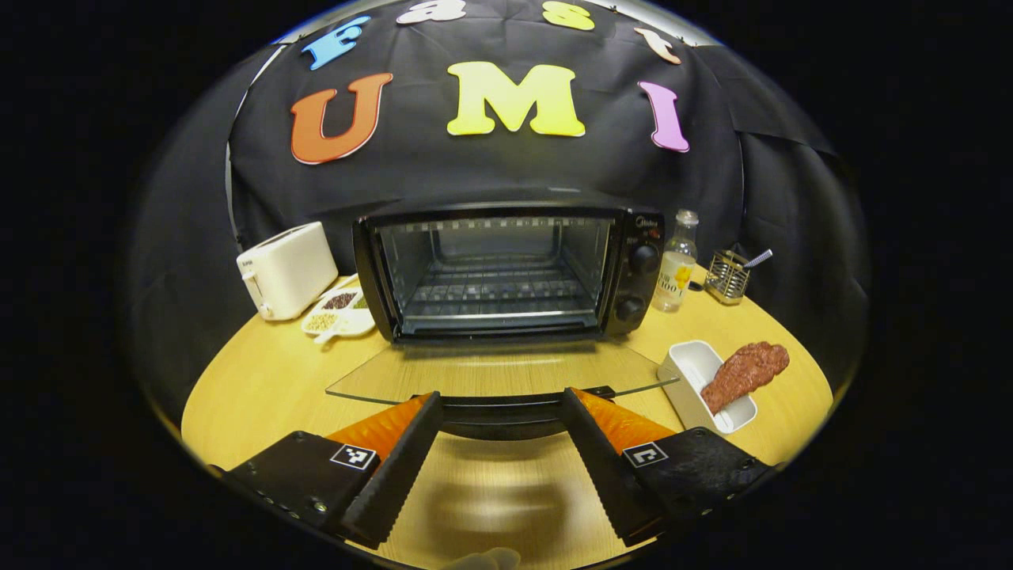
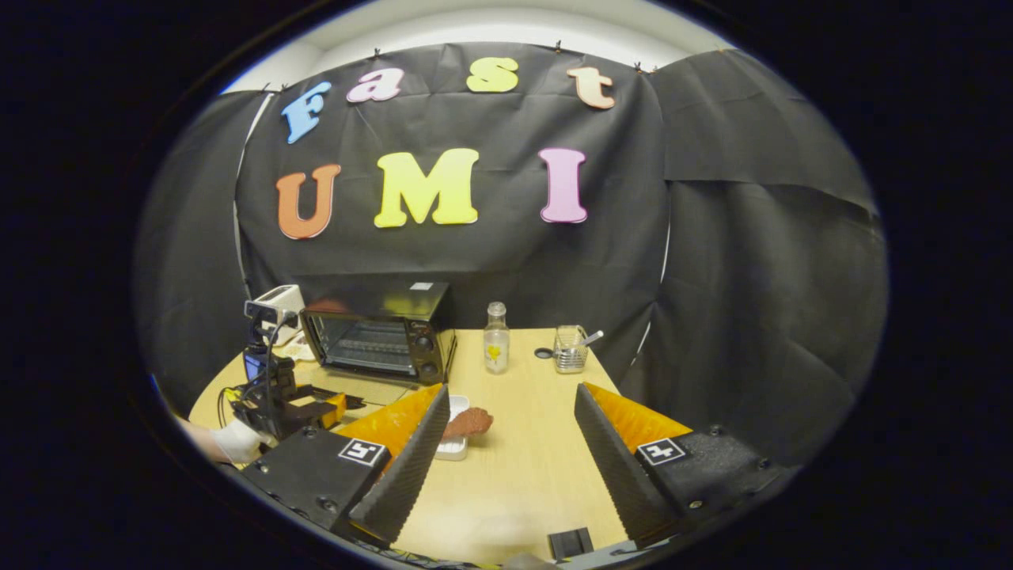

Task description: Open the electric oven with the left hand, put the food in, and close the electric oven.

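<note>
Glass lay flat: the oven door point(image 1: 498, 372) was folded down onto the worktop point(image 1: 261, 380), leaving the electric oven point(image 1: 506, 273) and its rack open for loading. The left claw point(image 1: 502, 443) stood spread wide just in front of the door handle point(image 1: 506, 404), gripping nothing. The food point(image 1: 744, 372), a reddish lump, rested across a white dish point(image 1: 692, 372) right of the door, within reach. The right gripper view added the right claw point(image 2: 510, 443), also spread and empty, hovering near the food, judged ready to collect it.
</note>
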